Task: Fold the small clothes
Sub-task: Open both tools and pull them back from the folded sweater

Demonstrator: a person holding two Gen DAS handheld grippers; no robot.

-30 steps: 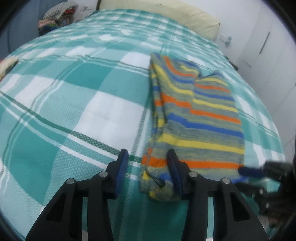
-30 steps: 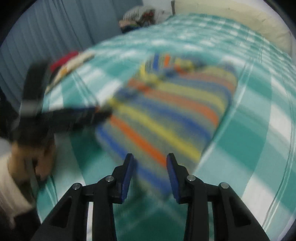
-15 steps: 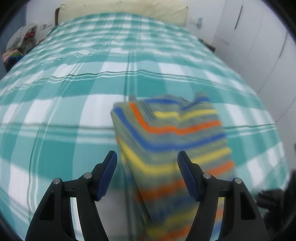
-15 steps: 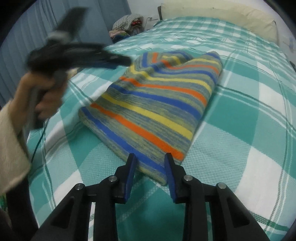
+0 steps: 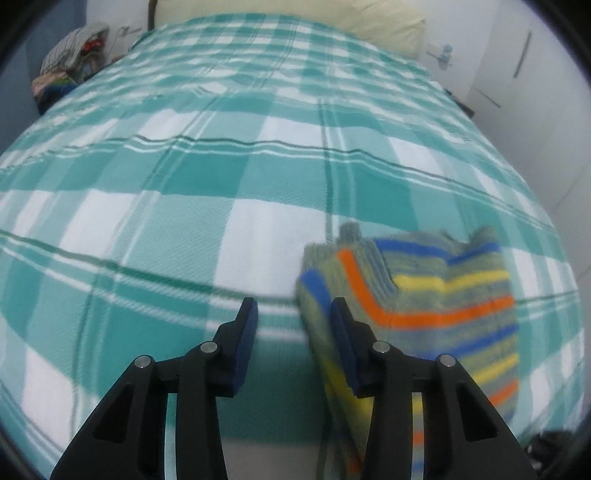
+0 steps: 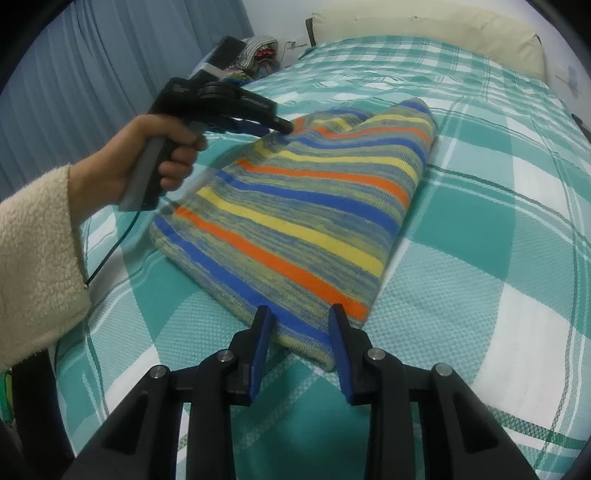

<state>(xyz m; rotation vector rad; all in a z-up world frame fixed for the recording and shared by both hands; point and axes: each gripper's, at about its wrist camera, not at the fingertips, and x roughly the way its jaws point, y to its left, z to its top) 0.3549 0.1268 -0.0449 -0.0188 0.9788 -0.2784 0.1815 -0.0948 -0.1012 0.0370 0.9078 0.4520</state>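
A folded striped knit garment (image 6: 314, 206), with blue, orange and yellow bands, lies flat on the bed. In the left wrist view it (image 5: 424, 306) sits at the lower right, blurred. My left gripper (image 5: 293, 325) is open and empty, just left of the garment's edge; in the right wrist view it (image 6: 284, 127) hovers over the garment's far left corner, held by a hand. My right gripper (image 6: 299, 332) is open and empty, its jaws just in front of the garment's near corner.
The bed has a teal and white checked cover (image 5: 184, 184) with a cream pillow (image 6: 424, 26) at its head. A pile of clothes (image 5: 70, 62) sits beside the bed's far left. Blue curtains (image 6: 74, 74) hang on the left, white cupboard doors (image 5: 535, 74) on the right.
My left gripper has let go of the garment's corner, opened, and shifted left off it. My right gripper has drawn back to the garment's near corner. The garment now lies folded.
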